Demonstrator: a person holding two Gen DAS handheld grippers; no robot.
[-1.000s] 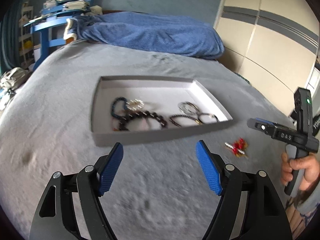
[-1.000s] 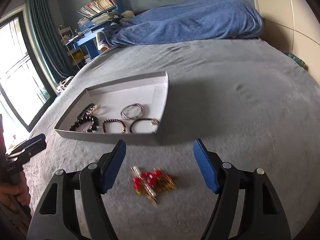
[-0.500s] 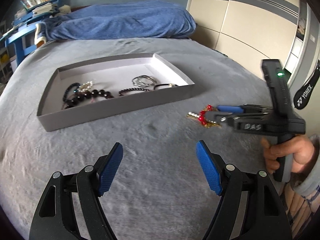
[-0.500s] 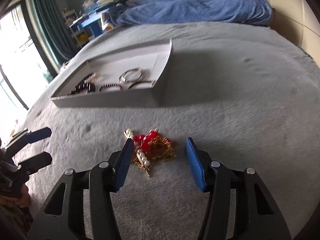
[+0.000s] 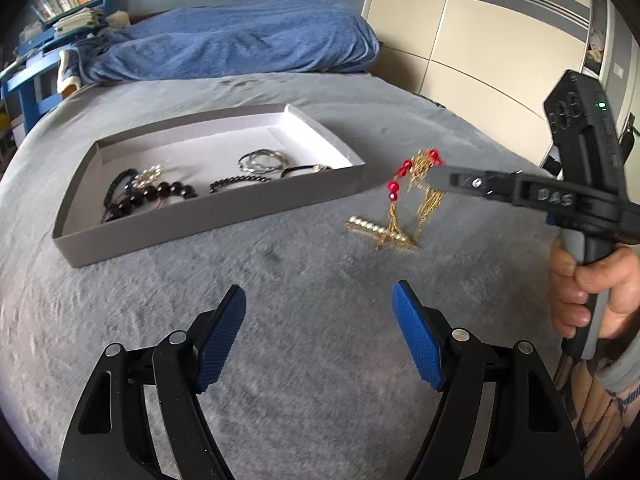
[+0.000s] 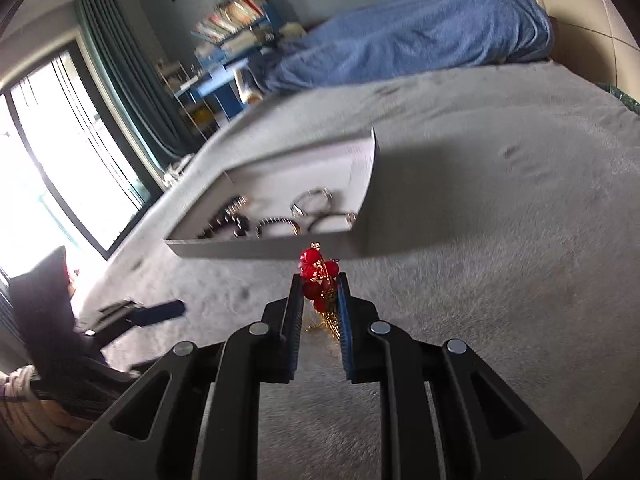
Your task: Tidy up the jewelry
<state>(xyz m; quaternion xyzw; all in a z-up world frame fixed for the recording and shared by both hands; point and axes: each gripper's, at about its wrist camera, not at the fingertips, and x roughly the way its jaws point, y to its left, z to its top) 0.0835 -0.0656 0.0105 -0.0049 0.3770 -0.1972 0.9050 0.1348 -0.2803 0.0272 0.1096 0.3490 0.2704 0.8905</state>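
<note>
My right gripper [image 6: 319, 285] is shut on a gold chain ornament with red beads [image 6: 316, 270]. In the left wrist view the right gripper [image 5: 438, 178] holds the ornament [image 5: 404, 196] lifted, its pearl bar end hanging at the bedspread, just right of the grey tray [image 5: 216, 218]. The tray [image 6: 276, 249] holds several bracelets: black beads [image 5: 154, 194], a silver bangle [image 5: 262, 160], dark bead strands [image 5: 240, 181]. My left gripper [image 5: 318, 334] is open and empty, low over the bedspread in front of the tray.
A grey bedspread [image 5: 280, 280] covers the bed. A blue blanket [image 5: 240, 44] lies at the far end. A blue shelf with books [image 5: 44, 20] stands at the far left. A cream wardrobe [image 5: 500, 48] is on the right. A window with a curtain [image 6: 100, 120] is on the left.
My right gripper has shut on the red-and-gold ornament and lifted it off the bedspread toward the tray. My left gripper stays open and has shifted only slightly.
</note>
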